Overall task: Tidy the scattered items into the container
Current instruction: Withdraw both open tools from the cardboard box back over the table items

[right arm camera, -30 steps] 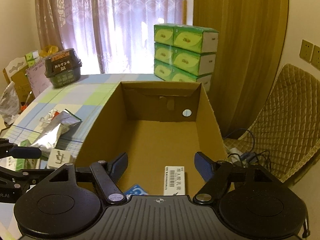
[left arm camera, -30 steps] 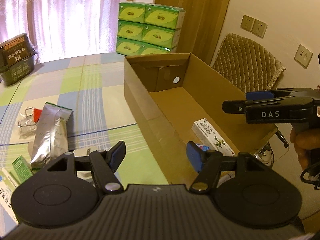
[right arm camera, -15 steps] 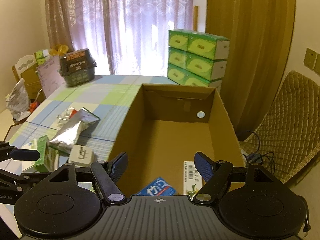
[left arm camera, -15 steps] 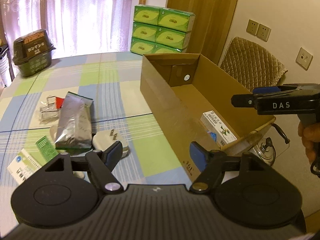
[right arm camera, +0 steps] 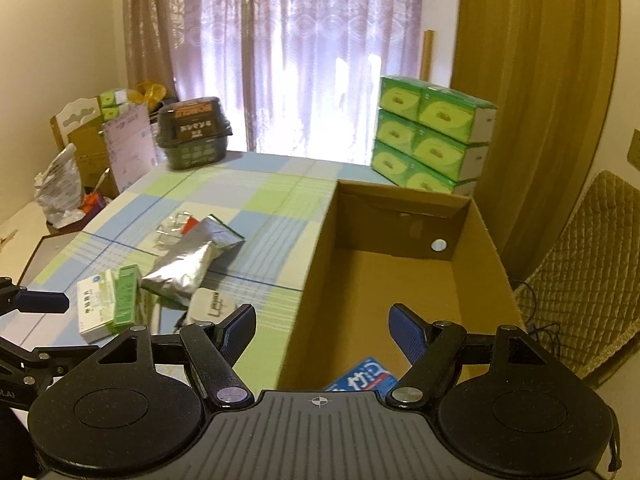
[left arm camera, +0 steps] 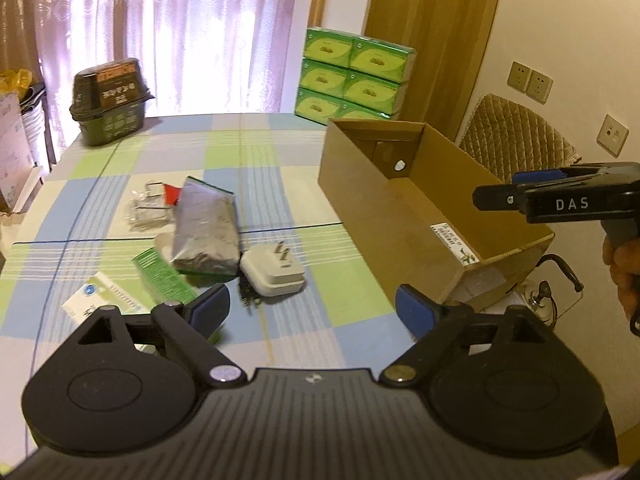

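Two black plastic grippers, left gripper (left arm camera: 312,312) and right gripper (right arm camera: 322,330), alike in build. Ribbed dark-grey housing between round black discs, small crosshair mark at centre. Angular black fingers with blue pads (left arm camera: 412,316), silver screws at pivots. White "DAS" lettering on right gripper's side. Hand (left arm camera: 624,268) bare, no sleeve visible.

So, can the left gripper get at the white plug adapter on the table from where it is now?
Probably yes. The left gripper is open and empty, and the white plug adapter lies just ahead of its fingers with nothing over it; only the silver pouch lies beside it.
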`<action>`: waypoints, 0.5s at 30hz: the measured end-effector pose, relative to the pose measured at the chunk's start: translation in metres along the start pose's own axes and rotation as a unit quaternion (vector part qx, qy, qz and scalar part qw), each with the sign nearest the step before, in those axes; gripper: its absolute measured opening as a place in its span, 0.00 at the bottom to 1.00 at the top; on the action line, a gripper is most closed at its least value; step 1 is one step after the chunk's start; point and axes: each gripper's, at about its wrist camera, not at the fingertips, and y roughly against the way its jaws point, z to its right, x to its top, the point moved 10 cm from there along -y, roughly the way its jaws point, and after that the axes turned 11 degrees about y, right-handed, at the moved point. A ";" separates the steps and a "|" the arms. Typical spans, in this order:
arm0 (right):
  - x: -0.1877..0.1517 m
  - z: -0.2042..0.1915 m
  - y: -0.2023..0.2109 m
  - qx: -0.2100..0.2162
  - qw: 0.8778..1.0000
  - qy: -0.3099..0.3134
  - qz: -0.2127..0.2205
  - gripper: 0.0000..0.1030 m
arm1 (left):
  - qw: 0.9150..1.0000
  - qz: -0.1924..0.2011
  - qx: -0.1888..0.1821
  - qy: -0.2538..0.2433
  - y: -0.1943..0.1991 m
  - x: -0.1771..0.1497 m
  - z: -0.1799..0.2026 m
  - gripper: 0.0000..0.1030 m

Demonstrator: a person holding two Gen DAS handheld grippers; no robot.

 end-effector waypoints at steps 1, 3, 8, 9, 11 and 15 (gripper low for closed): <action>0.000 -0.004 0.001 0.003 1.000 0.001 0.001 0.77 | 1.000 0.002 0.003 -0.003 0.004 -0.002 -0.005 0.89; 0.002 -0.013 0.003 0.009 1.000 0.004 0.004 0.77 | 1.000 0.005 0.014 -0.009 0.012 -0.007 -0.017 0.91; 0.005 -0.044 0.008 0.036 0.999 0.006 0.018 0.77 | 0.999 0.003 0.046 -0.009 0.026 -0.021 -0.053 0.95; 0.005 -0.054 0.008 0.046 0.999 0.009 0.021 0.77 | 0.999 0.001 0.052 -0.009 0.028 -0.024 -0.062 0.95; 0.007 -0.069 0.006 0.058 0.998 0.016 0.021 0.77 | 0.998 -0.002 0.064 -0.009 0.032 -0.031 -0.077 0.96; 0.003 -0.100 -0.003 0.086 0.996 0.026 0.015 0.77 | 0.997 -0.010 0.082 -0.005 0.035 -0.041 -0.105 0.96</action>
